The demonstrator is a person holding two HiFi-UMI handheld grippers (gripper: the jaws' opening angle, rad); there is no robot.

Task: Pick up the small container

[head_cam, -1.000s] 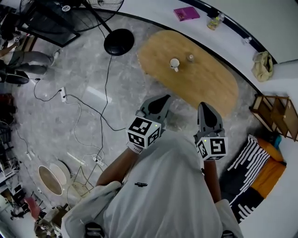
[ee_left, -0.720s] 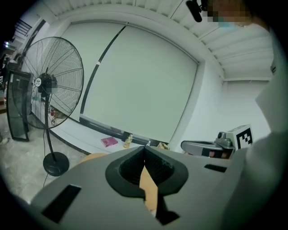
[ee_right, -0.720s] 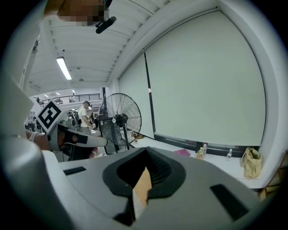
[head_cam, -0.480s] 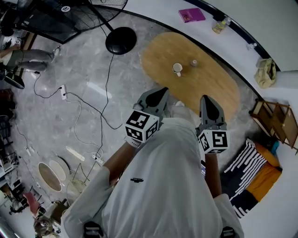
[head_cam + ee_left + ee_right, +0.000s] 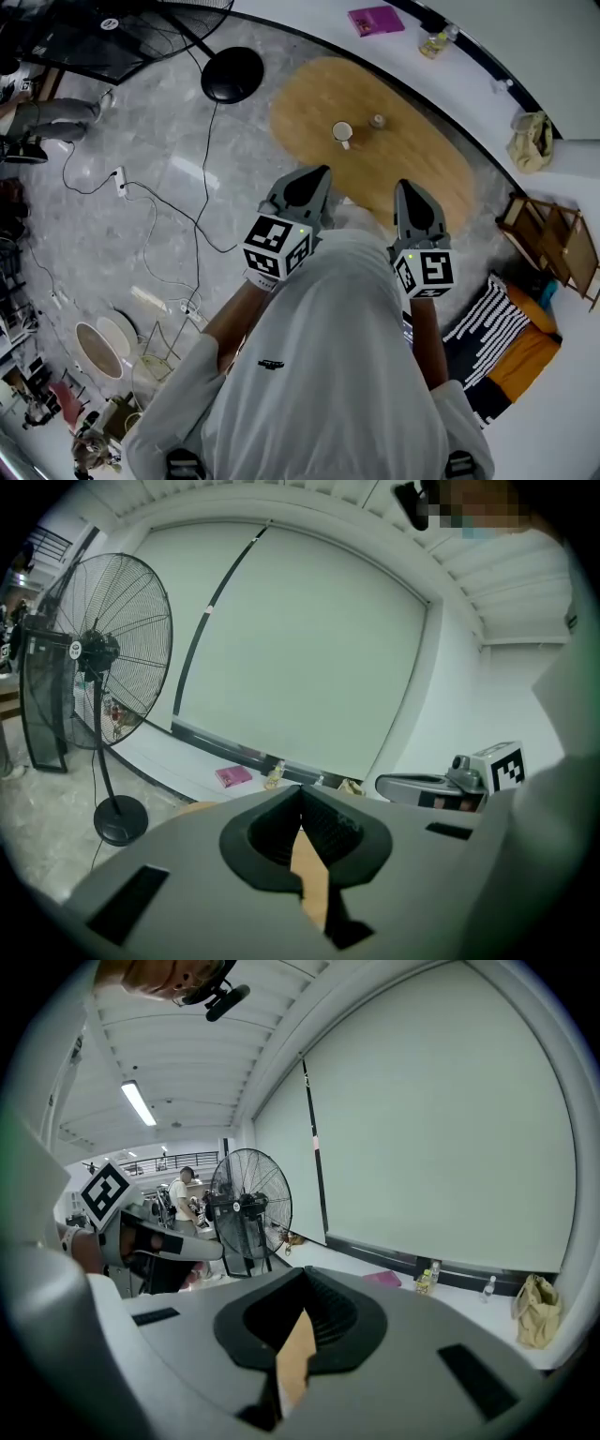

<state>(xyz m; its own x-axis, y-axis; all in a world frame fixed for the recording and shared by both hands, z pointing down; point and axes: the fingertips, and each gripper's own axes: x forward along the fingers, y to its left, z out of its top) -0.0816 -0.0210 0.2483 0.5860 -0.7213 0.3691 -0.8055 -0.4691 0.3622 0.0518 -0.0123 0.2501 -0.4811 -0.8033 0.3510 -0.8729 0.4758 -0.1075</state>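
Observation:
The small container (image 5: pixel 377 121) is a little pale pot standing on the oval wooden table (image 5: pixel 412 173), just right of a white cup (image 5: pixel 342 133). Both grippers are held close to the person's chest, short of the table's near edge and well apart from the container. My left gripper (image 5: pixel 317 172) points toward the table with its jaws shut and nothing in them. My right gripper (image 5: pixel 403 187) is beside it, also shut and empty. In the left gripper view the shut jaws meet at the left gripper (image 5: pixel 302 791); only a sliver of tabletop shows through. The right gripper (image 5: pixel 302 1277) looks the same.
A standing fan's round black base (image 5: pixel 232 74) is on the floor left of the table, with cables and a power strip (image 5: pixel 119 181) trailing from it. A pink book (image 5: pixel 375 20) and a bottle (image 5: pixel 433 40) lie on the ledge behind. A wooden rack (image 5: pixel 548 230) stands at the right.
The head view has swayed slightly. Both grippers have stayed shut in front of the chest, drifting a little up and left in the picture. The container and cup have not moved.

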